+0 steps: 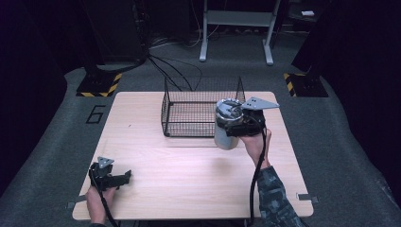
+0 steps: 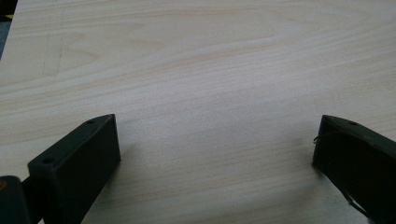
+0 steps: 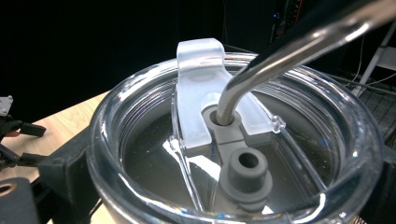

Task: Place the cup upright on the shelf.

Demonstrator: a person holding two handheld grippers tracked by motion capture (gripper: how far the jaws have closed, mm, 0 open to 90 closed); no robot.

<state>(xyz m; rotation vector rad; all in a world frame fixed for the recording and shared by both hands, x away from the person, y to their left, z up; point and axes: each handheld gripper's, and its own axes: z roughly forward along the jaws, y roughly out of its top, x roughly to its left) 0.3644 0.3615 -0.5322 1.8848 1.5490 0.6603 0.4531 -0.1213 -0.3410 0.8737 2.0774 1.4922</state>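
A steel tumbler (image 1: 225, 137) with a clear lid (image 3: 154, 140) and a bent metal straw (image 3: 289, 46) is lifted at the table's back right, just in front of a black wire basket (image 1: 187, 127). My right gripper (image 1: 230, 124) is shut on the tumbler near its rim. One of its fingers (image 3: 65, 168) presses the side under the lid, and the straw passes through a grey plug in the lid. My left gripper (image 1: 126, 176) lies low at the table's front left, open (image 2: 217, 133), with bare wood between its fingers.
The light wooden table (image 1: 156, 189) stands on grey carpet. The wire basket holds nothing that I can see. Behind the table are cables, a grey metal stand (image 1: 236, 19) and yellow-black striped bases (image 1: 99, 85).
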